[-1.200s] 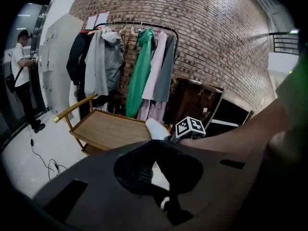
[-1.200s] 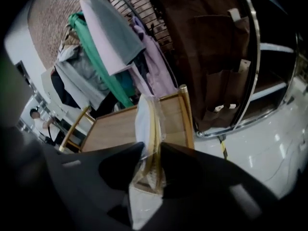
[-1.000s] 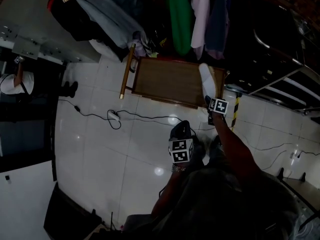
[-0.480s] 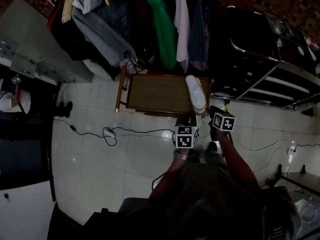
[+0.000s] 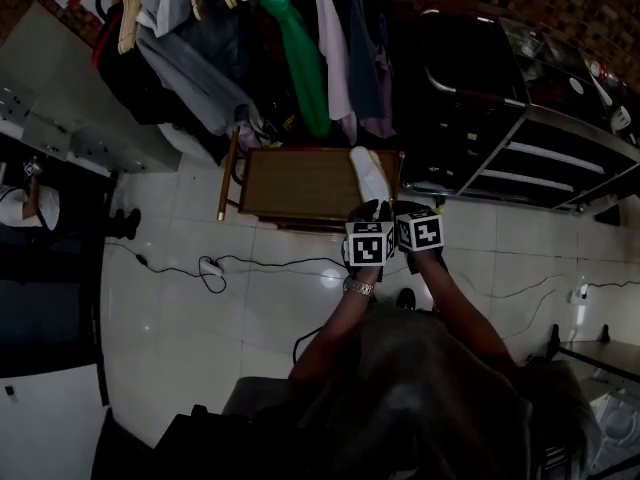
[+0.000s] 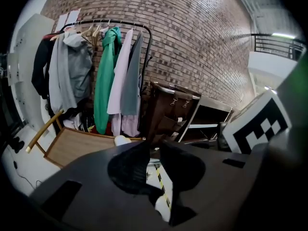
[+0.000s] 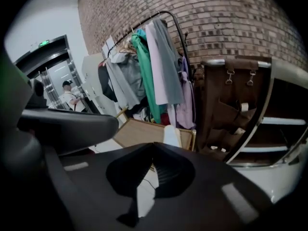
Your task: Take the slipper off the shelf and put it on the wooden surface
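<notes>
Head view: slipper (image 5: 368, 175), white, lies on the wooden surface (image 5: 290, 183) at its right end, long axis running roughly 11 to 5 o'clock, clear of both grippers. Shelf (image 5: 540, 153), dark metal, stands at 3 o'clock of the surface. Clothes rack (image 5: 300, 48) at 12 o'clock of it, green garment (image 5: 300, 63) hanging over the far edge. Both grippers are held side by side at 6 o'clock of the slipper, near it, marker cubes just beside each other. Right gripper (image 7: 154, 148): jaws closed tip to tip, nothing in them; slipper seen beyond the tips, apart. Left gripper (image 6: 154, 146): jaws a thin slit apart, nothing between, only floor showing through. Cable (image 5: 215, 266) loops on the white tiles at 8 o'clock of the surface.
</notes>
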Available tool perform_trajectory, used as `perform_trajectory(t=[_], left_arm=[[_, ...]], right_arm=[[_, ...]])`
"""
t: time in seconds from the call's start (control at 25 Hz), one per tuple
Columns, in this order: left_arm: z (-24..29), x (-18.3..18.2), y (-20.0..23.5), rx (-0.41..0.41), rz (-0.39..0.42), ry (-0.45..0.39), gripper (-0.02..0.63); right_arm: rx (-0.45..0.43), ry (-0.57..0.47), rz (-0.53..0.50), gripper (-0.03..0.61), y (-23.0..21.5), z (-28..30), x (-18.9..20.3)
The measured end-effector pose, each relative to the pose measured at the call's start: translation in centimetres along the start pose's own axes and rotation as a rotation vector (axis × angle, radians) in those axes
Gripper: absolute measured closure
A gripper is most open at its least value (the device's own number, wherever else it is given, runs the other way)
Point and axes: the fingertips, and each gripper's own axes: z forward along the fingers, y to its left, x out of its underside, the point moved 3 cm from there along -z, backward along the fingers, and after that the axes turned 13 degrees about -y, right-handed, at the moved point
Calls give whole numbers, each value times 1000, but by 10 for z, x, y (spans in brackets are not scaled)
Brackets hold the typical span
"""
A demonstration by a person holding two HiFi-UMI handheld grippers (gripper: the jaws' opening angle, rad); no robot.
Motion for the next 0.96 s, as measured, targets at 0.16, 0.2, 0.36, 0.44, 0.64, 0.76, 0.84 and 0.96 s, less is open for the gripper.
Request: perform_trajectory(t=[0.16, 0.2, 0.36, 0.44, 0.64, 0.76, 0.84, 0.96], left_arm=[[-6, -14, -1, -29, -9, -71, 563], [-7, -17, -1, -41, -2, -86, 562], [-8, -26, -6, -59, 24, -126, 561], [-7, -28, -10, -52, 34, -128, 561], [-3, -30, -23, -16, 53, -133, 561], [-1, -30, -29, -4, 58, -135, 561], [-2, -31, -32, 2, 65, -136, 561], [-2, -32, -35, 10, 70, -140, 562]], right_arm=[[-39, -59, -49, 578, 10, -7, -25], [-46, -73, -54, 578, 12, -9, -30], [-61, -96, -60, 578, 13, -16, -37], [-60, -103, -57, 578, 11, -19, -37], [-52, -140, -41, 578, 3, -25, -45], [-44, -140, -40, 578, -2, -29, -47], [-44, -142, -33, 578, -2, -31, -47], [-49, -146, -20, 578, -2, -34, -47]])
